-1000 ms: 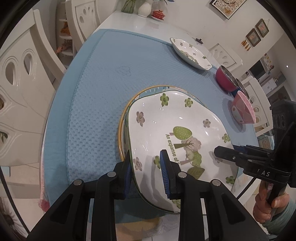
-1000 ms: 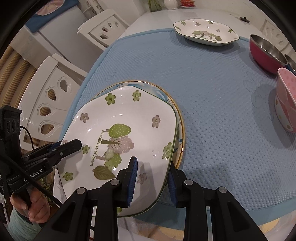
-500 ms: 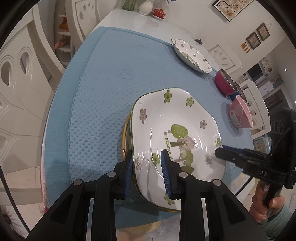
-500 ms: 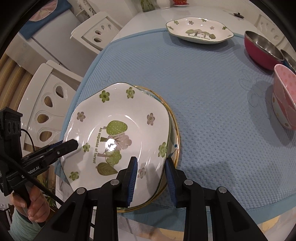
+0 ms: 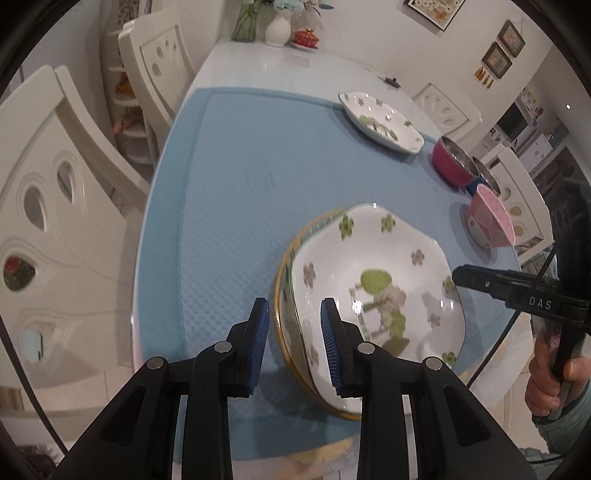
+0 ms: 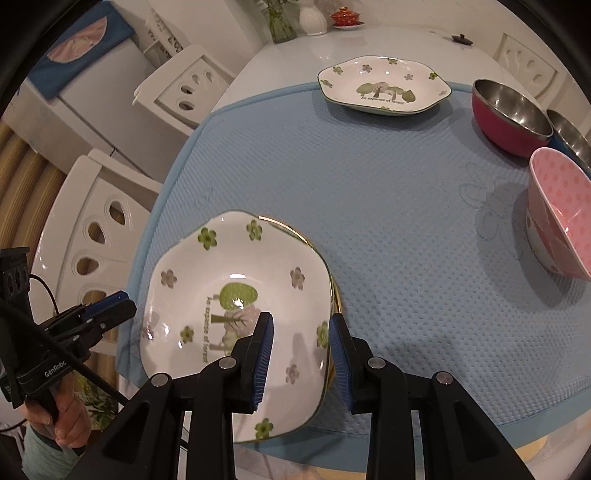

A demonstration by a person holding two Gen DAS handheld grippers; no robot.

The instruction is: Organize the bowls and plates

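Note:
A white flowered plate (image 5: 373,258) (image 6: 236,266) with a green tree picture sits nested on a gold-rimmed plate (image 5: 282,280) (image 6: 334,295) near the front edge of the blue mat (image 5: 240,184). My left gripper (image 5: 293,325) is shut on the plate's left rim, with the gold rim also between its fingers. My right gripper (image 6: 301,347) is shut on the opposite rim. Each gripper shows in the other's view, at the plate's far edge: the right gripper (image 5: 458,275), the left gripper (image 6: 122,301). A shadow lies under the plates' front edge.
A second flowered plate (image 6: 384,86) lies at the mat's far side. A red steel bowl (image 6: 509,114), a blue one (image 6: 570,136) and a pink dotted bowl (image 6: 557,210) stand on the right. White chairs (image 5: 55,221) line the table's left. A vase (image 5: 277,29) stands at the far end.
Both grippers have risen, keeping their hold on the plate rim, and the table looks farther off. The flowered plate now sits more squarely over the gold-rimmed plate.

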